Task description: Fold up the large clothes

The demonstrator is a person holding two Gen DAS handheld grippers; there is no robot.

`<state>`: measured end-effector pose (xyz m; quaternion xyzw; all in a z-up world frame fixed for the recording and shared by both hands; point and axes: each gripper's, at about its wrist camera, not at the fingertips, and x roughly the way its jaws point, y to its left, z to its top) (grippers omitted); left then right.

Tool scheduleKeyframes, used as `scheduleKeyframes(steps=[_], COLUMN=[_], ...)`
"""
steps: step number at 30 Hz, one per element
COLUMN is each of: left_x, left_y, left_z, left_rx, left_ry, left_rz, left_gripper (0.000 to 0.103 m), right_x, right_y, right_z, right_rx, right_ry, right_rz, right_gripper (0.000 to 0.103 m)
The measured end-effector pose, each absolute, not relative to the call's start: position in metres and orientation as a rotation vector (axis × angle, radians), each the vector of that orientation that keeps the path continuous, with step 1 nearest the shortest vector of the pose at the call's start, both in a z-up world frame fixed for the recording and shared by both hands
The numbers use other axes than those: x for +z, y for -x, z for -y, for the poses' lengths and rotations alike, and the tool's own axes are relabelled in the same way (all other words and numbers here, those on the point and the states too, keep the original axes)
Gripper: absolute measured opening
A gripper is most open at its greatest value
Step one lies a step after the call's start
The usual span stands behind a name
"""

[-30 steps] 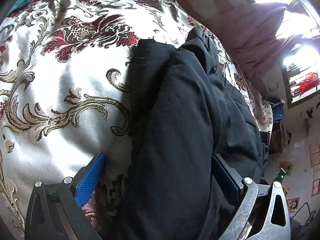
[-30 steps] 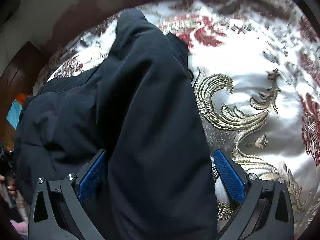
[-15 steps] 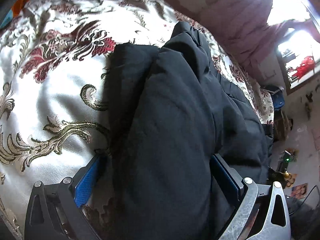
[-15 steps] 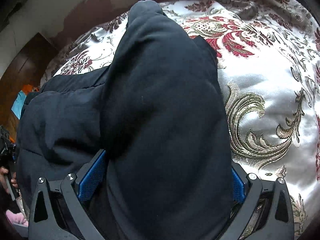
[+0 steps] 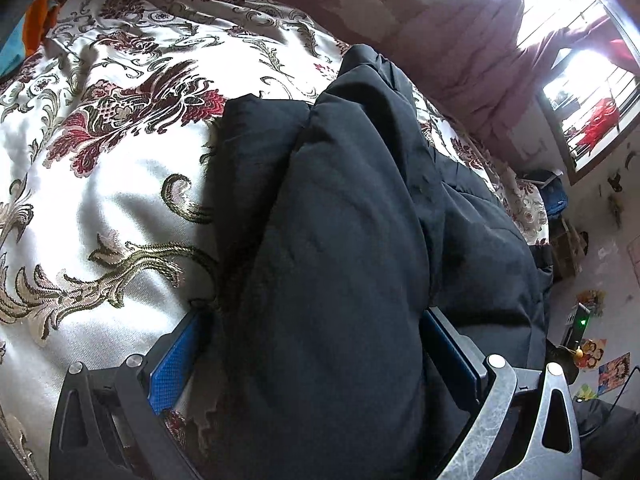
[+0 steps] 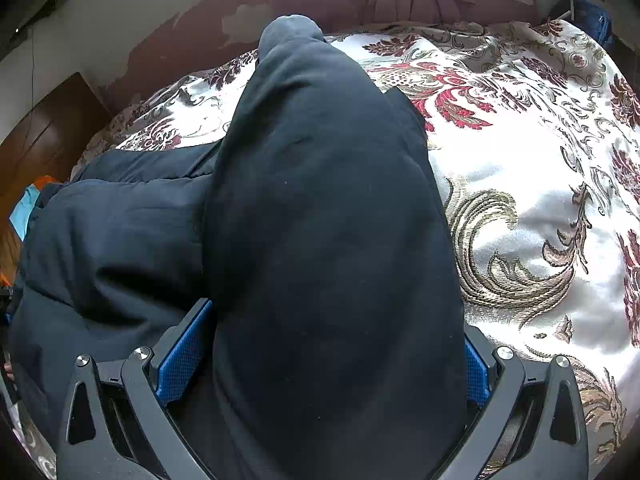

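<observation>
A large black padded garment (image 5: 360, 220) lies on a bed with a white, red and gold floral cover (image 5: 112, 168). In the left wrist view my left gripper (image 5: 316, 356) has its blue-padded jaws wide apart, with a thick fold of the garment bulging between them. In the right wrist view the same garment (image 6: 332, 220) fills the gap of my right gripper (image 6: 332, 360), whose blue pads press on both sides of a thick raised fold. The rest of the garment spreads to the left (image 6: 112, 240). The bed cover (image 6: 540, 200) lies to the right.
A dark red wall and pink curtain (image 5: 480, 52) stand behind the bed, with a bright window (image 5: 592, 92) at the right. A wooden door or cabinet (image 6: 44, 144) is at the left in the right wrist view. Clutter lies on the floor by the bed (image 5: 584, 340).
Both grippers have lifted with the black fold, which now stands taller; the right pad that was clear of the cloth now touches it. More wall and curtain show behind.
</observation>
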<state>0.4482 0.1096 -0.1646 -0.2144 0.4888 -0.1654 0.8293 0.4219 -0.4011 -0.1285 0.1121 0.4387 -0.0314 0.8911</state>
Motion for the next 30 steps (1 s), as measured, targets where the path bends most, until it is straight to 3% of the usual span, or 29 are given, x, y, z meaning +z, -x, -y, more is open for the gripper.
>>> scheduleKeyframes(steps=[12, 20, 25, 26, 28, 29, 30], left_x=[-0.167, -0.166, -0.160, -0.158, -0.153, -0.150, -0.145], left_y=[-0.442, -0.445, -0.456, -0.456, -0.454, -0.452, -0.449], left_z=[-0.109, -0.109, -0.107, -0.106, -0.105, -0.103, -0.101], left_rx=[-0.364, -0.363, -0.333, -0.320, -0.305, -0.315, -0.302], left_ry=[0.455, 0.456, 0.447, 0.442, 0.447, 0.464, 0.468], left_rz=[-1.004, -1.048, -1.177, -1.200, -1.218, -1.221, -1.225], left_gripper=[0.103, 0.103, 0.103, 0.101, 0.088, 0.070, 0.062], right_x=[-0.131, -0.126, -0.117, -0.116, -0.106, -0.102, -0.099], right_y=[-0.417, -0.429, -0.431, -0.430, -0.426, -0.424, -0.422], right_z=[0.395, 0.394, 0.390, 0.391, 0.392, 0.392, 0.391], right_rx=[-0.072, -0.133, -0.140, -0.138, -0.121, -0.107, -0.090], right_ry=[-0.223, -0.298, -0.303, -0.310, -0.333, -0.332, -0.325], right_rz=[-0.890, -1.039, -1.102, -1.106, -1.115, -1.117, -1.117], right_gripper=[0.102, 0.101, 0.077, 0.065, 0.047, 0.036, 0.027])
